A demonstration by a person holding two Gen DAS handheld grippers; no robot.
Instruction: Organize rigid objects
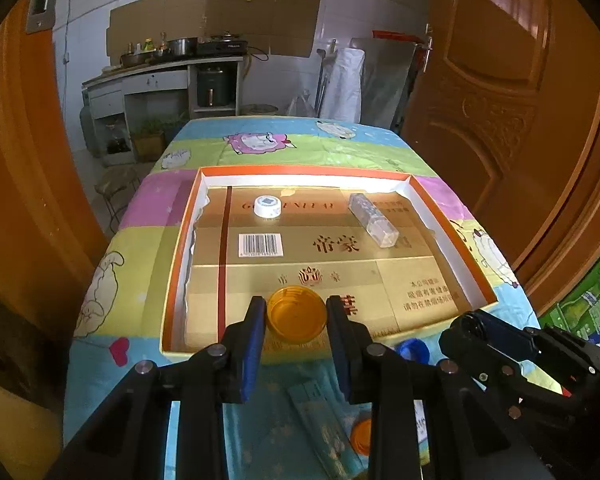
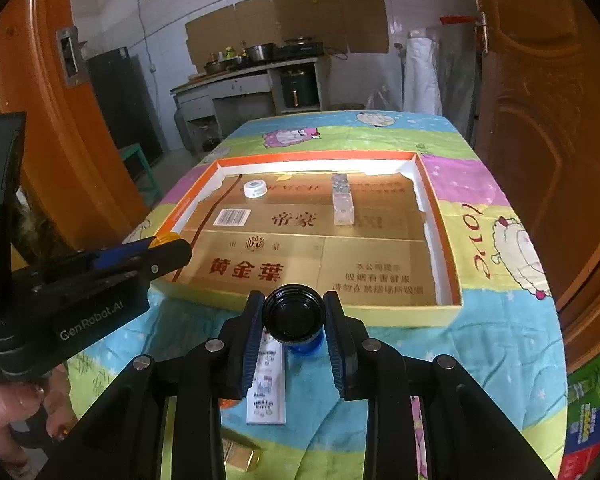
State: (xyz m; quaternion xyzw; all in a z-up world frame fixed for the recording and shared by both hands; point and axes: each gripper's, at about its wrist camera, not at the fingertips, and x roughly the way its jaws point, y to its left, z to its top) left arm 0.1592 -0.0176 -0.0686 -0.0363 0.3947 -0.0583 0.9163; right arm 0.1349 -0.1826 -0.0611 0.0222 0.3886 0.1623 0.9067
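Grippers both pinch lids: left (image 1: 296,314) an orange cap (image 1: 297,314) (upturned), right (image 2: 294,316) a black cap (image 2: 294,314).

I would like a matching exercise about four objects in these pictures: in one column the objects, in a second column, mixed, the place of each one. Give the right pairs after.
Objects:
1. round orange plastic lid
2. round black plastic lid
3. small white round cap
4. clear plastic rectangular bottle

Places:
A. lying on its side in the shallow cardboard tray, far right part
B. between the pads of the left gripper
C. standing in the tray, far left part
D. between the pads of the right gripper

Pairs: 1-B, 2-D, 3-C, 4-A
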